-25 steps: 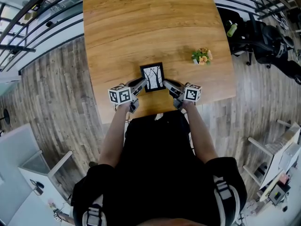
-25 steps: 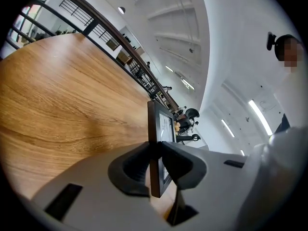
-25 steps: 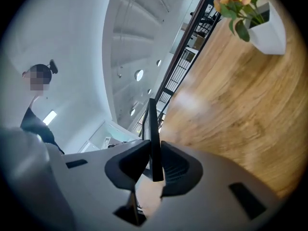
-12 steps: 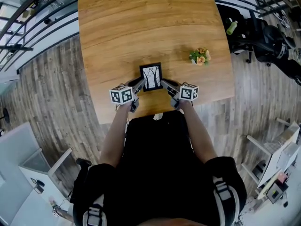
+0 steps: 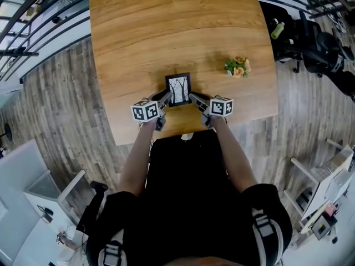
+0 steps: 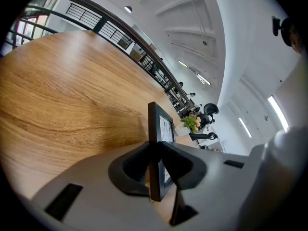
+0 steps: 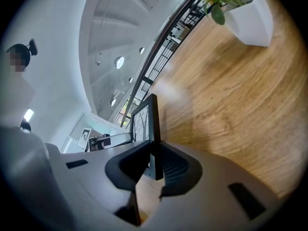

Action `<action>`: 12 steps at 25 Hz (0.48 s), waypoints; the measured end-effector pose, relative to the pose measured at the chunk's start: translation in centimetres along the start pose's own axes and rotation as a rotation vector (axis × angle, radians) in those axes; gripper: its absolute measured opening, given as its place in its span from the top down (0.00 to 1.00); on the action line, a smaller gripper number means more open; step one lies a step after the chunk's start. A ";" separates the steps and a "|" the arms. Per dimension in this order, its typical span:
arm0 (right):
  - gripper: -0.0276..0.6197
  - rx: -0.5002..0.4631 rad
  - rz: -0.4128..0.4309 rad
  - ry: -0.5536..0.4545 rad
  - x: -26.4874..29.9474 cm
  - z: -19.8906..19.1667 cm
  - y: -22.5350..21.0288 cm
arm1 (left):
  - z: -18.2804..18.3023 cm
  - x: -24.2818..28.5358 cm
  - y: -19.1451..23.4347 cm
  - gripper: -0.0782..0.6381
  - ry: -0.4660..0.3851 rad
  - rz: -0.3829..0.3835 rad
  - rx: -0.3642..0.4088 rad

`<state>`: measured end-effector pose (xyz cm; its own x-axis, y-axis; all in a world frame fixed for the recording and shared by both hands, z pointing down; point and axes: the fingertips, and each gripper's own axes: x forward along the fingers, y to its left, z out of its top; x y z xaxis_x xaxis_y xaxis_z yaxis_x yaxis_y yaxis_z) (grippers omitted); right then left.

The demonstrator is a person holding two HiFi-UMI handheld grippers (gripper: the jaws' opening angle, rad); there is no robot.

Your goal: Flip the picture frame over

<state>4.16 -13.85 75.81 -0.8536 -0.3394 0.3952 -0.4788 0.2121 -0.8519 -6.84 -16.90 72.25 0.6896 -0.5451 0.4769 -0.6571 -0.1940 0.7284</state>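
A small black picture frame (image 5: 178, 89) with a tree drawing faces up near the front edge of the wooden table (image 5: 166, 26). My left gripper (image 5: 165, 98) is shut on its left edge and my right gripper (image 5: 193, 97) on its right edge. In the left gripper view the frame (image 6: 161, 124) stands edge-on between the pads of the left gripper (image 6: 155, 148). The right gripper view shows the frame (image 7: 150, 114) pinched the same way by the right gripper (image 7: 153, 150), whose jaws have just been closing a little on it. Whether the frame touches the table I cannot tell.
A small potted plant (image 5: 237, 66) in a white pot stands to the right of the frame, and is seen beyond it as the plant (image 6: 192, 122) and the pot (image 7: 240, 8). Railings and office chairs lie beyond the table's far side.
Both grippers have sunk slightly toward the table with the frame still held between them. The frame's face still points up.
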 end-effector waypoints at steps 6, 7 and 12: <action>0.86 -0.018 -0.048 0.023 0.1 0.5 -0.7 | -0.5 1.1 0.2 0.76 0.011 0.017 -0.013; 0.86 -0.016 -0.053 0.024 0.0 0.6 -0.8 | -0.5 1.3 0.3 0.76 0.013 0.020 -0.015; 0.86 0.005 -0.069 0.033 0.0 0.4 -1.3 | -0.8 1.9 0.8 0.76 0.021 0.038 -0.032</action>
<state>4.85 -14.55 76.81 -0.8251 -0.3227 0.4638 -0.5355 0.1847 -0.8241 -5.82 -17.40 74.09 0.6709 -0.5343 0.5142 -0.6729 -0.1473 0.7249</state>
